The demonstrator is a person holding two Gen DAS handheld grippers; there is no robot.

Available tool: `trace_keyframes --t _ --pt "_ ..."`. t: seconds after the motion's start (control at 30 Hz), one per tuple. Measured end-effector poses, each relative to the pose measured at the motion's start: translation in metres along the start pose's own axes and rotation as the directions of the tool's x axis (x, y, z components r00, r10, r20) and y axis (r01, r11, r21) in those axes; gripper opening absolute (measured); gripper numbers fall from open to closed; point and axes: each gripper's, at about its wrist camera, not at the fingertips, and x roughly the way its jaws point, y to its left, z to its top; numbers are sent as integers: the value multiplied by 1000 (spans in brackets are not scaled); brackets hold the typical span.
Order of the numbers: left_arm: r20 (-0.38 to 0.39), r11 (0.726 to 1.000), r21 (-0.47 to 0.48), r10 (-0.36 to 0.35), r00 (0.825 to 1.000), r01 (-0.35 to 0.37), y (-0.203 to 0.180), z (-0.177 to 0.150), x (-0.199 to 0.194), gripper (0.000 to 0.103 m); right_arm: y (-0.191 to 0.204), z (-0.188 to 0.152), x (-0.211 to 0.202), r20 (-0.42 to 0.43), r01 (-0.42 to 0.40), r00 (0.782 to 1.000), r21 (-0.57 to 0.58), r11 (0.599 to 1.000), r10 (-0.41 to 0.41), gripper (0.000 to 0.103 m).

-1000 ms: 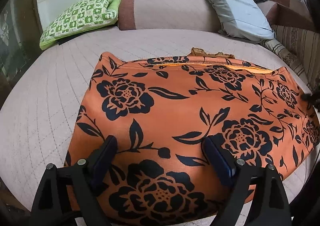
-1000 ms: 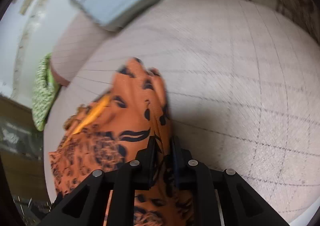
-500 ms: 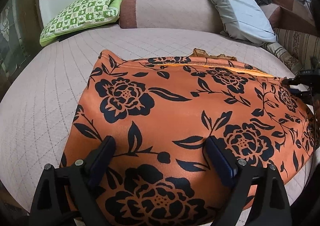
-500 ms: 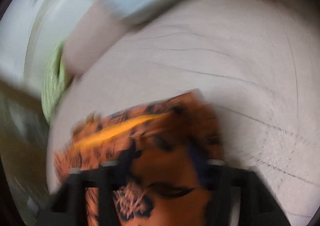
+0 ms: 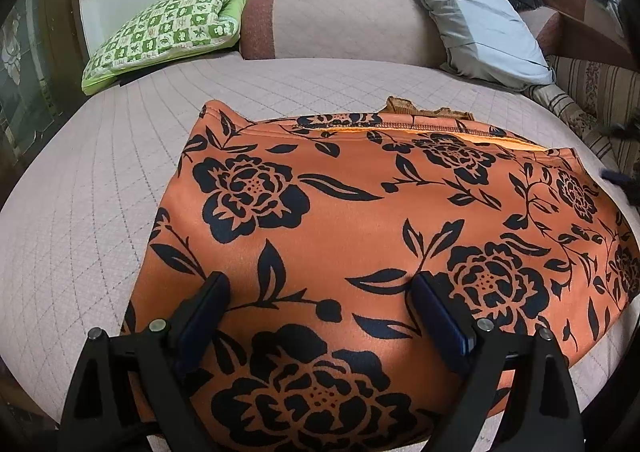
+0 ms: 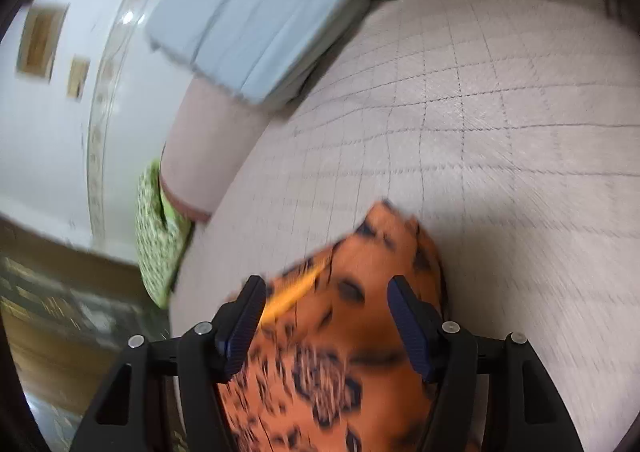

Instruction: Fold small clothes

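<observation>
Orange floral garment [image 5: 360, 236] spread flat mid-bed [image 5: 80, 179], hem toward near edge. Left gripper [image 5: 320, 292] wide over near hem; right gripper [image 6: 326, 304] wide above far-right corner (blurred view), neither gripping; likely positioning for a fold.

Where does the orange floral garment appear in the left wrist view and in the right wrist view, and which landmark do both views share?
Left wrist view: the orange floral garment fills the centre and lower frame, spread on the quilted bed.
Right wrist view: it sits bottom centre, blurred, between the open fingers.
Shared landmark: the green checked pillow, upper left there, left edge here.
</observation>
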Motion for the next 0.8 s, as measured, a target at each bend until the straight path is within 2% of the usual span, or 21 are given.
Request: trace_keyframes --t 0.07,0.2,0.27,0.33,0.43,0.53,0.57,0.67,0.8 --pt "-2 1000 -3 -3 1000 3 1 -1 -1 93 1 -30 -22 -11 10 1000 -16 1000 -10 68" --pt "-3 1000 -7 -6 1000 6 2 -3 -3 93 -1 -105 -51 -31 -49 998 -7 999 48 71" --pt "0 1000 -6 -4 1000 4 1 -3 -3 93 -15 -140 -58 -60 -20 998 47 999 23 76" --pt "3 1000 -5 -3 1000 3 2 -4 -3 93 -32 -161 -54 -97 26 995 114 993 -15 76" --pt "10 1000 -1 0 1000 0 1 -5 -5 93 -41 -169 -46 -98 36 995 168 985 -20 76" --pt "15 1000 2 3 1000 -3 1 -7 -7 93 -45 -165 -42 -73 -34 996 211 977 51 76" --pt "15 1000 3 3 1000 -3 1 -7 -8 93 -46 -157 -31 -70 -12 997 238 971 29 76" --pt "19 1000 9 2 1000 -2 1 -8 -8 93 -53 -145 -24 -11 -49 998 317 947 55 78" --pt "22 1000 17 1 1000 -1 2 -9 -9 93 -43 -131 -29 71 -74 996 290 954 55 78"
